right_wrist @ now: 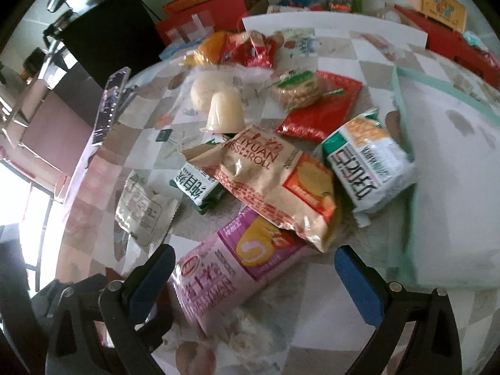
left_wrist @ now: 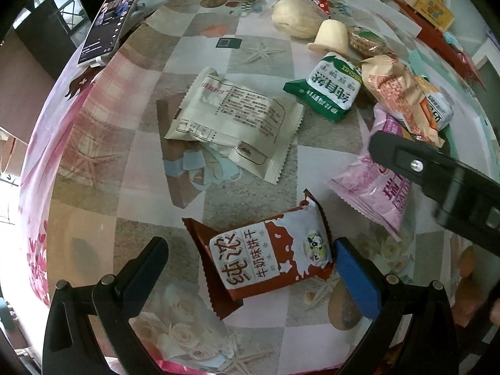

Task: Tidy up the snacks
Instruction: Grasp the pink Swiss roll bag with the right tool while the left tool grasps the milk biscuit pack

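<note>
The left gripper [left_wrist: 250, 262] hangs low over the tabletop [left_wrist: 150, 187] with its jaws spread wide. A brown biscuit pack [left_wrist: 265, 262] lies flat between them, its right end touching the blue pad of the right finger [left_wrist: 356, 281]; the left finger [left_wrist: 147, 268] stands clear of the pack. Just beyond it lies a white packet [left_wrist: 234, 118], back side up, and further off a green pack [left_wrist: 328, 87].

The right gripper [right_wrist: 254, 268] also has its jaws spread. A pink roll pack [right_wrist: 237, 272] lies on the tabletop between them, nearer the left finger [right_wrist: 153, 278], which sits just beside its lower end; whether they touch cannot be told. The right finger [right_wrist: 359, 284] is apart from it. A tan roll pack [right_wrist: 275, 181] overlaps the pink one's far end. To the right of that lies a white-and-green pack [right_wrist: 368, 168], resting against the edge of a pale tray [right_wrist: 453, 218]. Further back are a jelly cup [right_wrist: 225, 111], a red packet [right_wrist: 325, 109] and a round bun [right_wrist: 203, 90]. A phone [left_wrist: 109, 22] stands at the tabletop's left edge.
</note>
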